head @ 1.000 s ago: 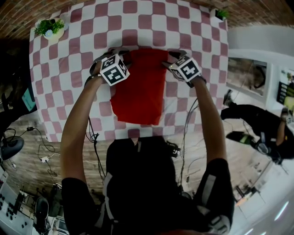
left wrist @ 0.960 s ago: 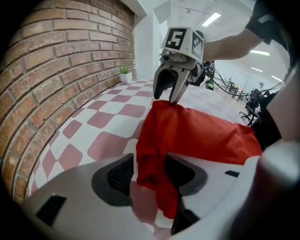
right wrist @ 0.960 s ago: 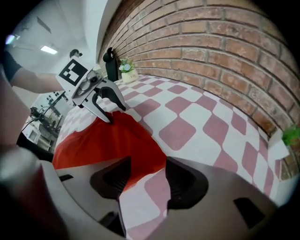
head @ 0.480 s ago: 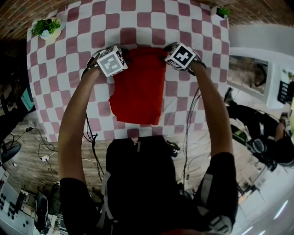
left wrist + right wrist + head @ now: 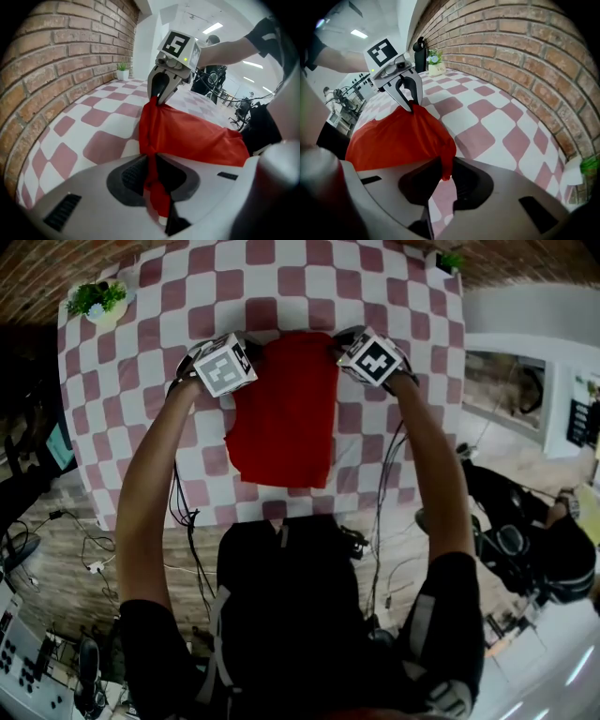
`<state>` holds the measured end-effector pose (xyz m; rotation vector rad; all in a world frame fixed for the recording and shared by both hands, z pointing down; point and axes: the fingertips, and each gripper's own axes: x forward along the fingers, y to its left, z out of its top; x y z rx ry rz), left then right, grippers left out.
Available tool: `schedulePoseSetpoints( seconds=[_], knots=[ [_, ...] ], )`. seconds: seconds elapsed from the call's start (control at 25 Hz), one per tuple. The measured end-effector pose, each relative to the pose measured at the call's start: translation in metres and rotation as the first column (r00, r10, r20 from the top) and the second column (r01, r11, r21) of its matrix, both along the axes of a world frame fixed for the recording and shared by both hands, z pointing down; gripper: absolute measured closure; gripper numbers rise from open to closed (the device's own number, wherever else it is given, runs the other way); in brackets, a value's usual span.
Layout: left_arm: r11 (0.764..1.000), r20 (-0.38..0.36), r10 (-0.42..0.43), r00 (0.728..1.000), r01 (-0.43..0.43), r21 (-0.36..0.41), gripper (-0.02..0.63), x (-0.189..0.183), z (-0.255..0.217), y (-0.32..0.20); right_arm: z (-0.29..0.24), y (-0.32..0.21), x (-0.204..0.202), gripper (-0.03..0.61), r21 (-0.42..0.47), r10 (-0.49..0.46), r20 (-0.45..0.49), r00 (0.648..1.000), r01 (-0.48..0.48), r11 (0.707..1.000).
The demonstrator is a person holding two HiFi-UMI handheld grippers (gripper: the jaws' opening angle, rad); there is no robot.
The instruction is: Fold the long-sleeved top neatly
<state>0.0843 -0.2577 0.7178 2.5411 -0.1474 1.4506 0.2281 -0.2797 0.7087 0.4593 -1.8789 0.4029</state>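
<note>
The long-sleeved top point(image 5: 281, 413) lies along the middle of the checked table point(image 5: 141, 399), already narrowed into a red oblong. Its near end is close to the table's near edge and its far end is short of the table's far side.

The left gripper point(image 5: 152, 176) has just been closing, and its pads now pinch a bunched far corner of the cloth. The right gripper point(image 5: 440, 176) has likewise just been closing and now clamps the other far corner, with a small tail of red hanging between its jaws.

The step looks like the end-to-end fold. To do it well:
- Raise both corners together and keep them level.
- Hold the far edge lightly taut between the grippers so it does not sag in the middle.
- Carry that edge toward the table's near edge and lay it square on the near hem before letting go.
- Pinch every layer at each corner, or a lower layer may stay behind on the table.

The fabric is thin and limp. It gathers into soft creases at each pinch, and the edge toward the table's left side is a little ragged.
</note>
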Motion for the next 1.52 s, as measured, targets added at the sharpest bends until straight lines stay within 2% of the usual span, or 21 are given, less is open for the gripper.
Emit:
schedulePoseSetpoints(
  seconds=[0.08,0.16,0.28,0.4,0.64,0.88,1.04,1.32,1.52],
  knots=[
    [0.995,-0.018,-0.039,0.999,0.041,0.087,0.557,0.0,-0.011,-0.014,-0.014,-0.011,0.001,0.514,0.062,0.03,0.004,1.0,-0.03,0.998],
    [0.98,-0.028,-0.069,0.997,0.073,0.185,0.557,-0.001,-0.023,-0.028,-0.028,-0.022,0.0,0.514,0.126,0.053,0.016,0.998,-0.055,0.991],
    [0.945,-0.049,-0.088,0.995,0.099,0.311,0.558,-0.001,-0.044,-0.045,-0.053,-0.037,0.001,0.515,0.242,0.065,0.007,0.998,-0.064,0.968],
    [0.91,-0.08,-0.087,0.993,0.112,0.399,0.558,-0.002,-0.069,-0.051,-0.08,-0.039,0.0,0.515,0.343,0.07,0.011,0.997,-0.07,0.937],
    [0.832,-0.111,-0.023,0.994,0.08,0.549,0.558,-0.004,-0.111,-0.033,-0.12,-0.013,-0.003,0.515,0.486,0.062,0.013,0.998,-0.061,0.872],
    [0.776,-0.127,0.01,0.992,0.073,0.627,0.557,-0.007,-0.13,0.006,-0.139,0.033,-0.008,0.517,0.577,0.076,0.023,0.997,-0.075,0.813],
    [0.752,-0.131,0.032,0.991,0.063,0.656,0.557,-0.01,-0.136,0.034,-0.141,0.07,-0.012,0.517,0.605,0.08,0.036,0.996,-0.086,0.791],
    [0.685,-0.115,0.123,0.986,0.0,0.729,0.557,-0.015,-0.142,0.096,-0.147,0.138,-0.019,0.517,0.66,0.056,0.021,0.998,-0.055,0.749],
    [0.674,-0.098,0.163,0.982,-0.038,0.738,0.557,-0.019,-0.136,0.135,-0.134,0.188,-0.024,0.517,0.663,0.05,0.026,0.998,-0.055,0.746]
  ],
)
